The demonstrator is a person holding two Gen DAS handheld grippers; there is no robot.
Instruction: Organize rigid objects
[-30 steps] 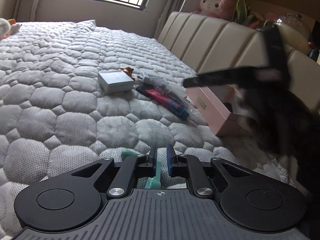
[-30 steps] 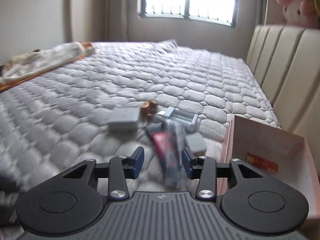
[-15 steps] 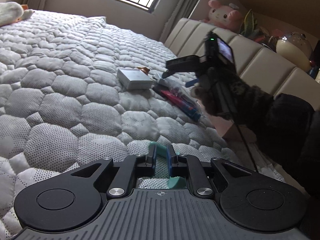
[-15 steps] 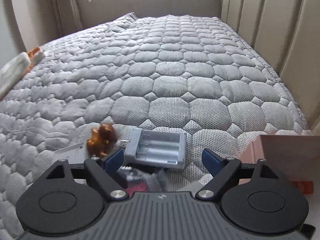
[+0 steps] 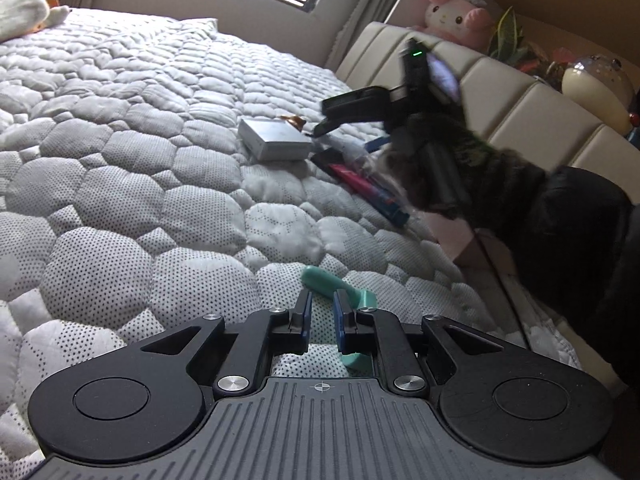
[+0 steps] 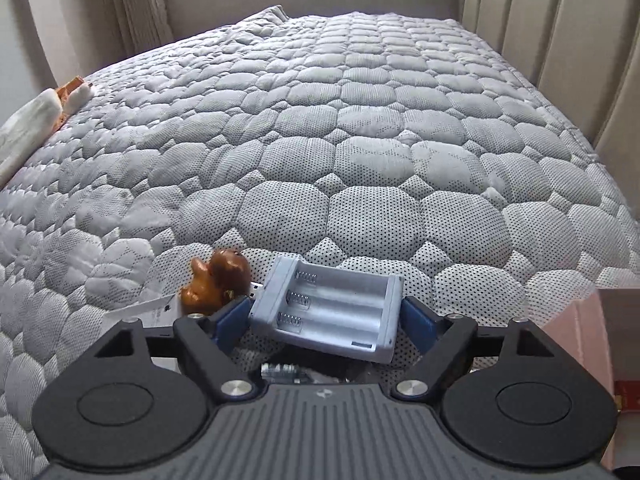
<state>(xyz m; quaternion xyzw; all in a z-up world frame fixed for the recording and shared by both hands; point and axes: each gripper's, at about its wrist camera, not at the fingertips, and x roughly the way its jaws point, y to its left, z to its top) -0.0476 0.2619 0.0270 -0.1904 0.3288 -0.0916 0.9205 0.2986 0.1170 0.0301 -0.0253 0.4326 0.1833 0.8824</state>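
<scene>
Right wrist view, right gripper point(image 6: 322, 312) spread, just narrowing around grey battery holder point(image 6: 334, 310), brown figurine point(image 6: 214, 282) beside holder, left gripper point(image 5: 320, 312) pressed together over teal object point(image 5: 334, 290)

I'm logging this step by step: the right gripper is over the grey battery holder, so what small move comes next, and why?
Probably close the right gripper on the battery holder: its jaws, which have just been closing a little, stand open at either end of it, and no pad seems to press yet.

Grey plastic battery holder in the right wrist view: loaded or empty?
Empty. The grey plastic battery holder lies open side up on the quilted bed cover; all three slots show bare springs, no cells.
</scene>
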